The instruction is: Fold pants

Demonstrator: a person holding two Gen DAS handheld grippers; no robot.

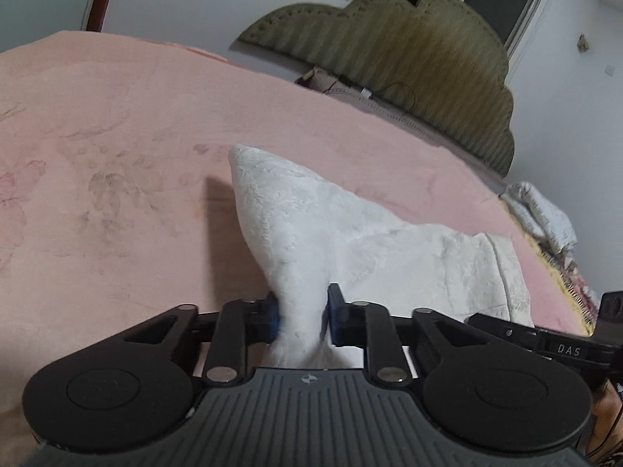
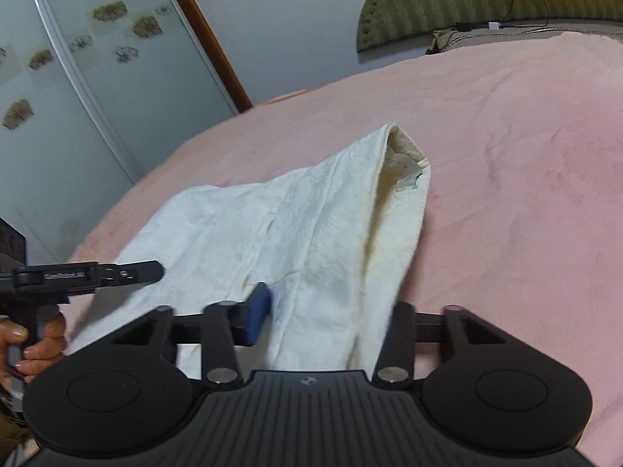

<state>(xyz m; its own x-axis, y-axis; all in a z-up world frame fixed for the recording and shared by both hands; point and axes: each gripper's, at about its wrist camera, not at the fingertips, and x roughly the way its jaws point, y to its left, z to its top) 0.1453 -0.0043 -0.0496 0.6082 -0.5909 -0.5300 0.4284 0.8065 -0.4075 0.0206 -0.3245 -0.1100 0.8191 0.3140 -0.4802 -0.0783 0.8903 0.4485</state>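
Note:
White textured pants lie on the pink bed cover, part of them lifted into a peak. My left gripper is shut on a bunched fold of them, with a blue pad pressing on each side. In the right wrist view the pants show their open waistband and a label at the far end. My right gripper holds a thick bunch of the near edge. Its left blue pad touches the cloth, which covers the right finger. The left gripper's body and the hand holding it are at the left.
The pink bed cover spreads widely around the pants. A green padded headboard stands at the far end, with a cable and charger by it. More bedding is piled at the right edge. Wardrobe doors stand beyond the bed.

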